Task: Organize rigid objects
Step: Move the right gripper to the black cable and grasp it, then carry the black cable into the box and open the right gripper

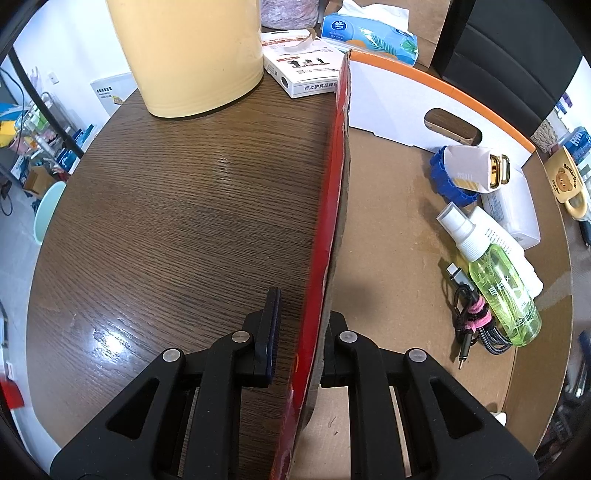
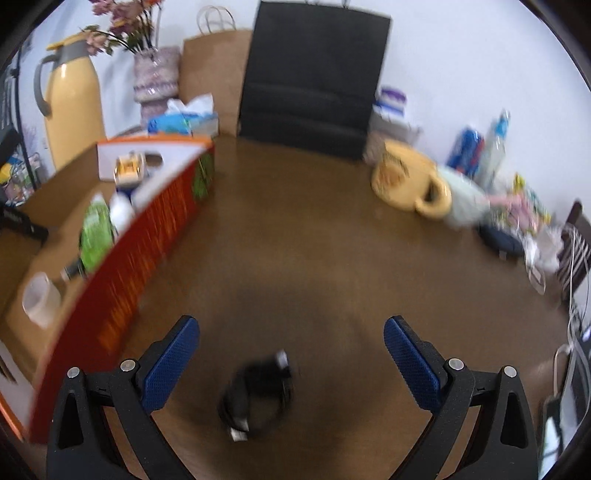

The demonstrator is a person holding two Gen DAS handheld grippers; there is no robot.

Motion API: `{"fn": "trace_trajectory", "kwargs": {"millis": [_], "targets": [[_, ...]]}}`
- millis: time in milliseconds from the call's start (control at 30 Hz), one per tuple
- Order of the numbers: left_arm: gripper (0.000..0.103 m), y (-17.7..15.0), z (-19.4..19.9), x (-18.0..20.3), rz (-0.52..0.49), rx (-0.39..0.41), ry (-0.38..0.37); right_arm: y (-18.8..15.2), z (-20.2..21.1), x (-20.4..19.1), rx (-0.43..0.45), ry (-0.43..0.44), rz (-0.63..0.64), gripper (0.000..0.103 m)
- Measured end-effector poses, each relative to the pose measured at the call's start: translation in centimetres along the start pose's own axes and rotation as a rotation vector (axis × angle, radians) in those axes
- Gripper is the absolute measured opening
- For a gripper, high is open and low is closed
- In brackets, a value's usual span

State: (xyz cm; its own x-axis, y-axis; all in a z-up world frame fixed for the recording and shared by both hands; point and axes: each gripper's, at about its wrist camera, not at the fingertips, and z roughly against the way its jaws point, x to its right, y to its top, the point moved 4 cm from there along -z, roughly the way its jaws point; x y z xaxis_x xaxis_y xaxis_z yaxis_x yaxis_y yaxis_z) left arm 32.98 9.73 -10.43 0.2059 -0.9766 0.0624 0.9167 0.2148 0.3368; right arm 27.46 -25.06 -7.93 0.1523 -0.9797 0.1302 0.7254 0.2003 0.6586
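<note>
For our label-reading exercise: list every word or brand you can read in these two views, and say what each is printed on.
"ButterBear": yellow mug.
"百大护具品牌": side of the white carton.
"Vinda", small and uncertain: blue tissue pack.
Green spray bottle: white characters, too distorted to read.
Red box wall: print illegible.
Right wrist view: everything blurred.

Dark wood table (image 1: 166,221). Yellow thermos jug (image 1: 192,55) near its far edge, patterned vase (image 2: 155,74) with flowers (image 2: 122,22) beside it. Blue tissue pack (image 1: 369,35) and brown paper bag (image 2: 218,70) at the far edge. Black chair (image 2: 314,77) behind the table. Cluttered shelf rack (image 1: 40,136) off the left edge, too blurred to read.
</note>
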Motion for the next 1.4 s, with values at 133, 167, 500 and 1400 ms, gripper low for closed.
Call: {"fn": "trace_trajectory", "kwargs": {"millis": [133,167,500,1400], "targets": [[0.011,0.0,0.0,0.0,0.0,0.0,0.0,-2.2,-0.9,0.3,-0.052,0.03,-0.039,0.102],[0.011,0.0,0.0,-0.1,0.0,0.0,-0.001,-2.6,-1.0,0.3,-0.068,0.035,-0.042,0.103],[0.011,0.0,0.0,-0.1,0.0,0.0,0.0,-2.9,-1.0,-0.5,-0.086,0.069,-0.035,0.071],[0.011,0.0,0.2,-0.2,-0.002,-0.003,-0.003,5.0,1.5,-5.5,0.148,0.053,0.075,0.04]]}}
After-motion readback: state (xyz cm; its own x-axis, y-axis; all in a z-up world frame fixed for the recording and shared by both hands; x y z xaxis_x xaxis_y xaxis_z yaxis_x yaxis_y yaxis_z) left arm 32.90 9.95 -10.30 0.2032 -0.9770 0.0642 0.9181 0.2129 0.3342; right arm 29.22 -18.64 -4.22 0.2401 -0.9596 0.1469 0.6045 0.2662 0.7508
